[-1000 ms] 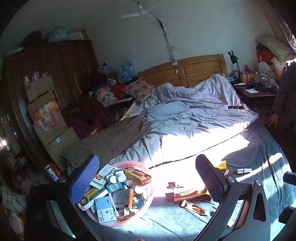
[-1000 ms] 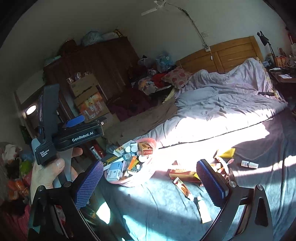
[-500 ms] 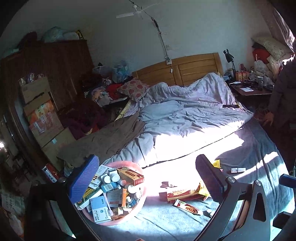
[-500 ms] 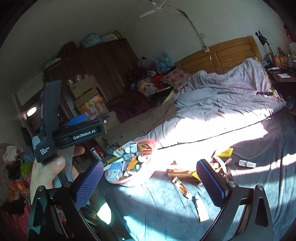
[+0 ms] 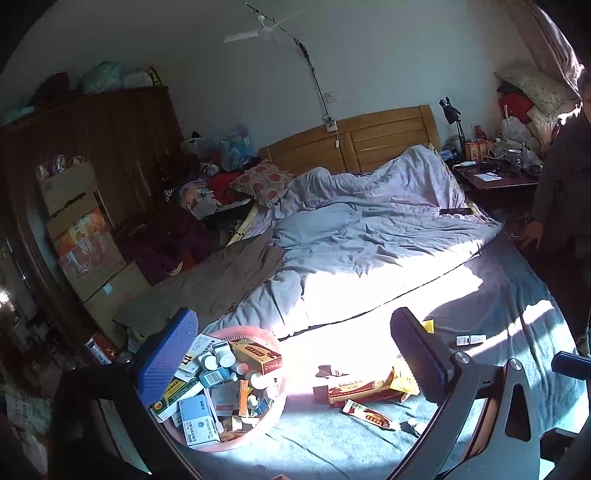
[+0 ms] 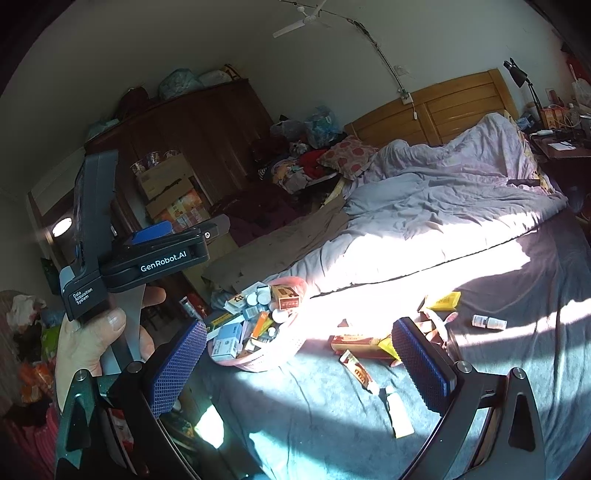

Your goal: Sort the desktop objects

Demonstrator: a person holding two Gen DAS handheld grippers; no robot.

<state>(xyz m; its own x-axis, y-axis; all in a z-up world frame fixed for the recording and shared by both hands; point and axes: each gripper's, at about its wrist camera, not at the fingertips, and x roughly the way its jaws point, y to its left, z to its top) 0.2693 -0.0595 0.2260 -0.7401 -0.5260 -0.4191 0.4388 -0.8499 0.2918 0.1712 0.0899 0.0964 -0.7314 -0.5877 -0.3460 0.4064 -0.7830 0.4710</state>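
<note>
Medicine boxes and bottles fill a pink basket [image 5: 275, 400] at the near corner of the bed [image 5: 517, 302]. Right of the basket, on the blue sheet, lie a red carton [image 5: 360, 387], a red-and-white tube [image 5: 367, 414] and, farther right, a small dropper bottle [image 5: 470, 339]. The left gripper [image 5: 295, 363] hangs above the basket, tongs spread and empty. The right gripper [image 6: 299, 363] is likewise spread wide, holding nothing.

A lived-in home bedroom: rumpled bed [image 5: 369, 236], wooden headboard [image 5: 354, 142], dark wardrobe [image 5: 110, 147], ceiling fan [image 5: 258, 31]
</note>
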